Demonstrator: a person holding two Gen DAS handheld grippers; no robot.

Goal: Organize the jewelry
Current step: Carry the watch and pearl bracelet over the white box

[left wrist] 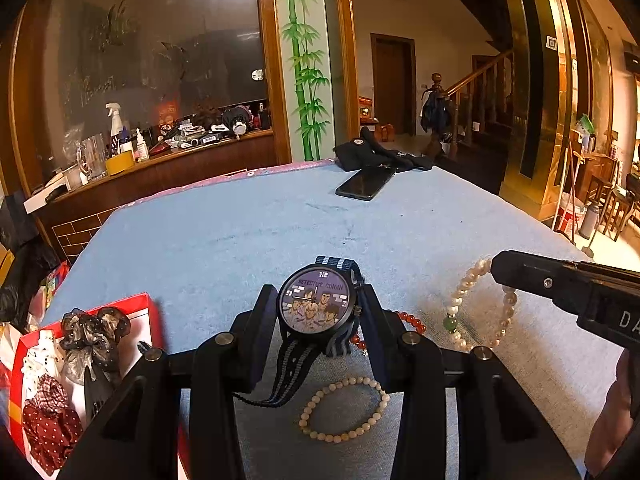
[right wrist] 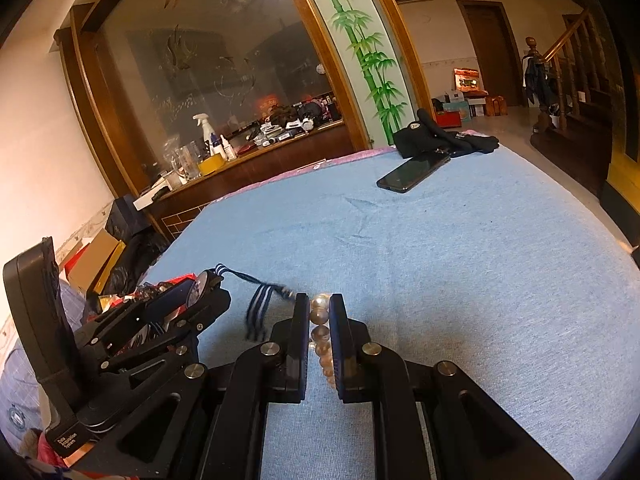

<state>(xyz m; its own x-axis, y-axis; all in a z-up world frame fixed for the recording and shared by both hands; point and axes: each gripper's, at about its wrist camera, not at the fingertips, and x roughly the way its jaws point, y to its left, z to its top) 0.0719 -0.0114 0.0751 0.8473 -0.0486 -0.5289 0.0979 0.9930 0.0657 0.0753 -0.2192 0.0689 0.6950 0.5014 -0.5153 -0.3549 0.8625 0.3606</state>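
Note:
My left gripper (left wrist: 318, 300) is shut on a Detective Conan watch (left wrist: 317, 305) with a striped fabric strap, held above the blue cloth. A cream bead bracelet (left wrist: 345, 409) lies below it, and a red bead bracelet (left wrist: 412, 322) lies partly hidden behind the right finger. My right gripper (right wrist: 319, 314) is shut on a pearl bracelet (right wrist: 320, 334); in the left wrist view this pearl bracelet (left wrist: 460, 300) with a green bead lies on the cloth at the right gripper's tip (left wrist: 504, 268). The left gripper with the watch (right wrist: 200, 286) shows at left in the right wrist view.
A red box (left wrist: 142, 312) with scrunchies and hair ties sits at the table's left edge. A black phone (left wrist: 366, 184) and dark gloves (left wrist: 384, 156) lie at the far side. The blue cloth (right wrist: 460, 260) covers the table. A cluttered counter stands beyond.

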